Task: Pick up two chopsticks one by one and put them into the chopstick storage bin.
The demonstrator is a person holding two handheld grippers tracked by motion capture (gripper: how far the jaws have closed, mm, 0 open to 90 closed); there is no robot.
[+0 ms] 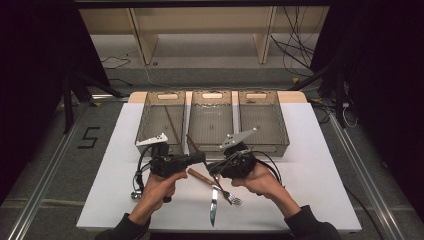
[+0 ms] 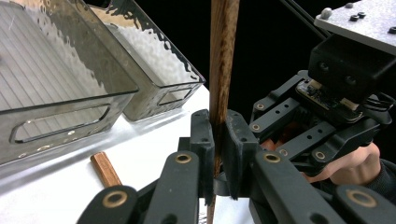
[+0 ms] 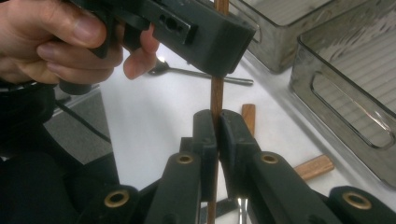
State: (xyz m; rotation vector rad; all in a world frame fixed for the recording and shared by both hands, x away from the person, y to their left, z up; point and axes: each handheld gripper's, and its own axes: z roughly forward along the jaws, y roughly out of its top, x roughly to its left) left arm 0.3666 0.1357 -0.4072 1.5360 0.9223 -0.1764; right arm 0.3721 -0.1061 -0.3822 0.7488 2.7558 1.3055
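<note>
chopstick clamped between both tools' jaws.

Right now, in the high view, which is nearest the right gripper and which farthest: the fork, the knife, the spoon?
1. Fork, just below the right gripper.
2. Knife, lower, near the table's front.
3. Spoon, far left, beyond the left hand.

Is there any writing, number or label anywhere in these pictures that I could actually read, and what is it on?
"5": a big dark numeral marked on the grey floor left of the white table, seen in the high view.
I can make out no other word, brand or label: the three clear bins, the grippers and the wooden-handled cutlery show no readable print.
</note>
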